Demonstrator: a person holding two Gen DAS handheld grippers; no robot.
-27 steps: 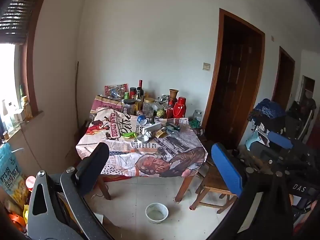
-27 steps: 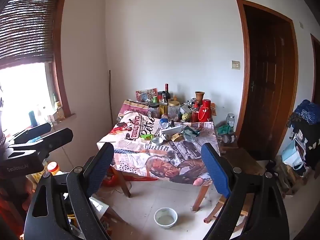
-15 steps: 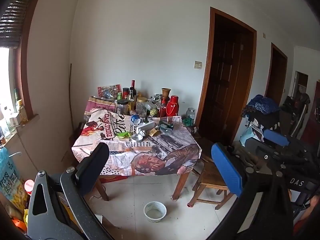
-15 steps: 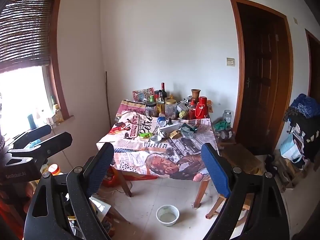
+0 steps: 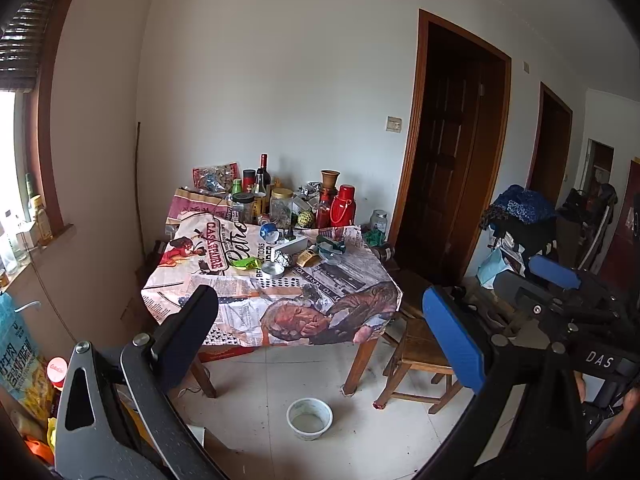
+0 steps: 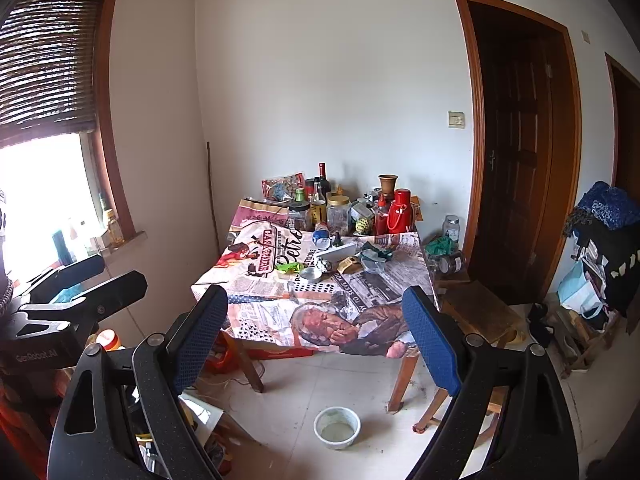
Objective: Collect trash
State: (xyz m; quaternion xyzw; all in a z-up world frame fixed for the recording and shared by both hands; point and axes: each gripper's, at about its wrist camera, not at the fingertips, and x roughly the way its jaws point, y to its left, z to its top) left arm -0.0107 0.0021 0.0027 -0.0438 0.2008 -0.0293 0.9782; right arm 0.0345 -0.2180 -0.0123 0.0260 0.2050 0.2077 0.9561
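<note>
So, hovering well short of the table [image 5: 280, 312], both aimed at it. Left gripper [image 5: 320, 336] and right gripper [image 6: 316, 332] gaping wide, nothing between the jaws. Green wrapper [image 5: 246, 263] lying mid-table, just left of the round tin [image 5: 273, 269]. White bowl [image 6: 337, 427] sitting on the floor below the table's front edge.

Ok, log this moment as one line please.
phase: approach | left hand-held gripper: open, empty | right hand-held gripper: open, empty | table: cluttered, out of reach | green wrapper: untouched
</note>
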